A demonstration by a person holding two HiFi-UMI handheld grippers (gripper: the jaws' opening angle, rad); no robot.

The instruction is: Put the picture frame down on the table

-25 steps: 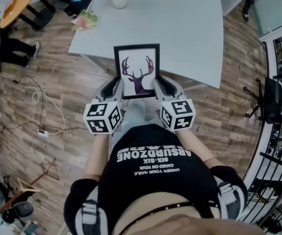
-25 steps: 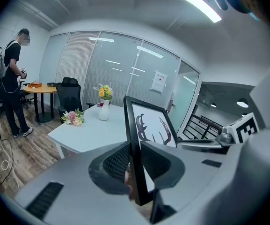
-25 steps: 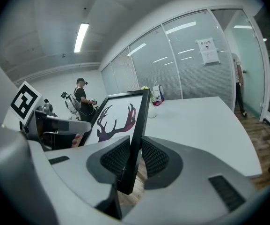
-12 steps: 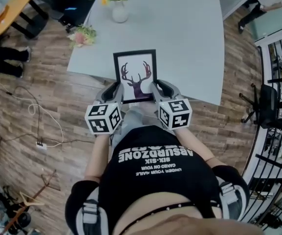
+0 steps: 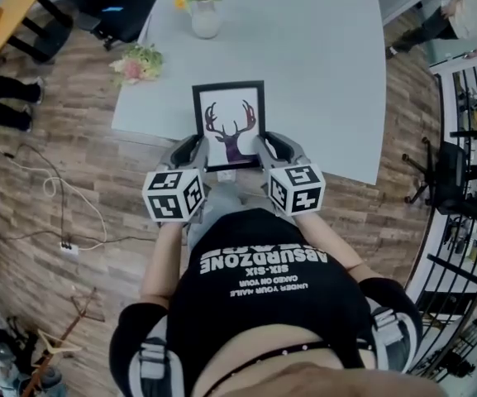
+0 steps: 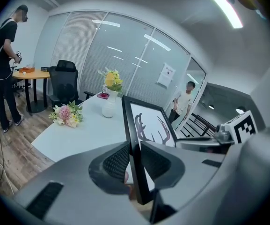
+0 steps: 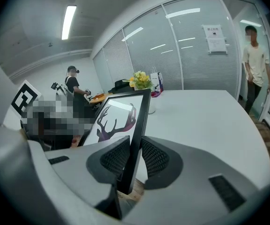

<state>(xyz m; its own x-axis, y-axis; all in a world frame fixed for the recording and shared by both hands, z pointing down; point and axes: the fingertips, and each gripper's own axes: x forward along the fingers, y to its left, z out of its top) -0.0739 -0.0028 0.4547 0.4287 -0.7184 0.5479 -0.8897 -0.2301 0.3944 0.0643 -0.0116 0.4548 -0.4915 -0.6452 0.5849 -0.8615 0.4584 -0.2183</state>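
A black picture frame [image 5: 229, 125] with a deer-antler print is held in the air over the near edge of the pale table [image 5: 321, 64]. My left gripper [image 5: 198, 149] is shut on the frame's left edge [image 6: 134, 153]. My right gripper [image 5: 261, 145] is shut on its right edge [image 7: 135, 144]. In both gripper views the ribbed pads clamp the thin frame from either side. The print [image 7: 113, 118] faces up toward the head camera. The frame's lower edge hangs past the table over the wooden floor.
A white vase with yellow flowers [image 5: 204, 11] stands at the table's far side, and a pink bouquet [image 5: 139, 61] lies at its left corner. An orange round table [image 5: 7, 19] and a black chair [image 6: 62, 81] stand to the left. People stand in the room [image 7: 252, 69]. Cables [image 5: 52, 193] trail over the floor.
Both grippers and the frame have moved slightly forward over the table's near edge. The view has shifted so the vase and flowers now show.
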